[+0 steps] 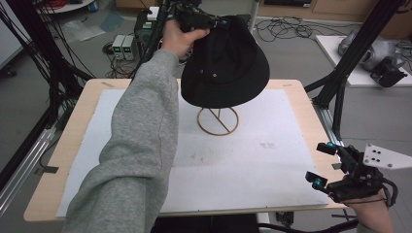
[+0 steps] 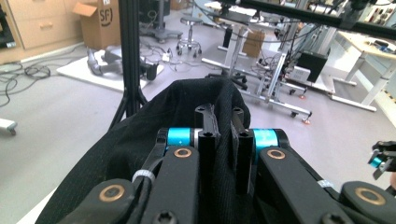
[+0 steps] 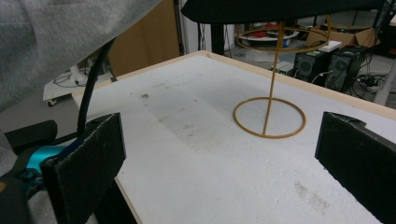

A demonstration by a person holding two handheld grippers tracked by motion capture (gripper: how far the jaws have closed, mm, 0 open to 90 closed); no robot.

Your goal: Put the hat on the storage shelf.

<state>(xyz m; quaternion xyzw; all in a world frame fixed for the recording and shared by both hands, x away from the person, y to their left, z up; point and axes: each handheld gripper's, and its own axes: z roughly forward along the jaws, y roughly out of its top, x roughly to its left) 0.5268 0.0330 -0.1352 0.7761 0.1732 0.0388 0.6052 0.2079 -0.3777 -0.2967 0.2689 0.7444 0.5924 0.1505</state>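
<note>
A black hat (image 1: 226, 68) hangs over the far middle of the table, and my left gripper (image 1: 194, 19) is shut on its edge at the top left. In the left gripper view the two jaws (image 2: 219, 112) pinch the black cloth of the hat (image 2: 140, 149) between them. Under the hat stands a gold wire hat stand (image 1: 217, 121) with a round base. Seen from the right gripper view, the stand (image 3: 270, 116) has its top ring just below the hat (image 3: 280, 9); whether they touch I cannot tell. My right gripper (image 1: 320, 164) is open over the table's near right edge, nothing between its jaws (image 3: 219, 158).
A white mat (image 1: 272, 165) covers the wooden table (image 1: 73, 136). The person's grey sleeve (image 1: 141, 145) crosses the left half of it. Black frame posts (image 1: 340, 82) rise at the right and left sides. Cables and boxes (image 1: 124, 46) lie on the floor behind.
</note>
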